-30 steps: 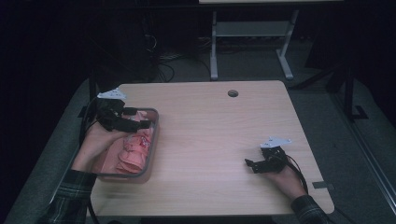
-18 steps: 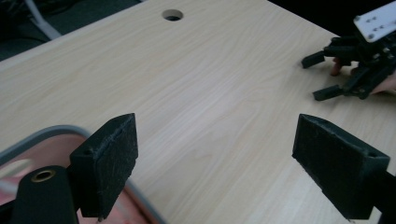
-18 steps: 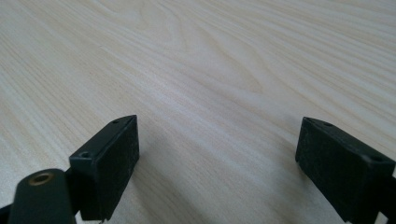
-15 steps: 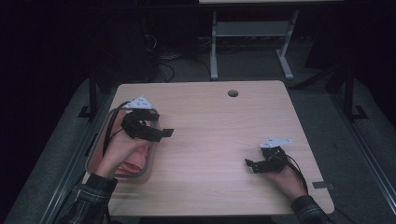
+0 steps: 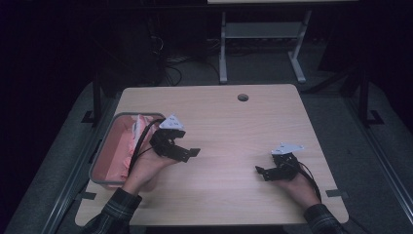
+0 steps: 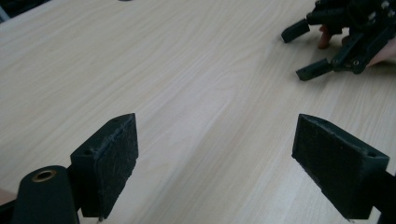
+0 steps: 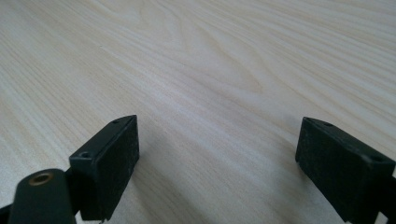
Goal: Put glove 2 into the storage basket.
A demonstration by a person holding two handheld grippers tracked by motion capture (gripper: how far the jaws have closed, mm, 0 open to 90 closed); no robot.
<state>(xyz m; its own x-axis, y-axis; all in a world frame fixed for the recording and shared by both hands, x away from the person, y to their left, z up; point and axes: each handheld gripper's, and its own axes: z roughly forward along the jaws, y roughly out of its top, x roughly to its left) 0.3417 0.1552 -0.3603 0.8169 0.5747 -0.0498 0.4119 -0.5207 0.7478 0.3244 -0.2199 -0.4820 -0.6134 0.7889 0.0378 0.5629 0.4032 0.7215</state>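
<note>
On the wooden counter (image 5: pixel 234 126), our left claw (image 5: pixel 187 146) hung released and empty beside the grey bin (image 5: pixel 100 165) of pink cloth (image 5: pixel 134 136) at nine o'clock. Our right claw (image 5: pixel 263 171) rested released at four o'clock. We judged bringing cloth to bare centre wisest.

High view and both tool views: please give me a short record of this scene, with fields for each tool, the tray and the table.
left tool: open, nothing between its jaws, over bare wood just right of the tray
right tool: open, empty, low over the table near the front right
tray: grey-rimmed, at the left edge, pink material inside
table: light wood, small round hole near the far edge
contact: neither tool touches the tray
</note>
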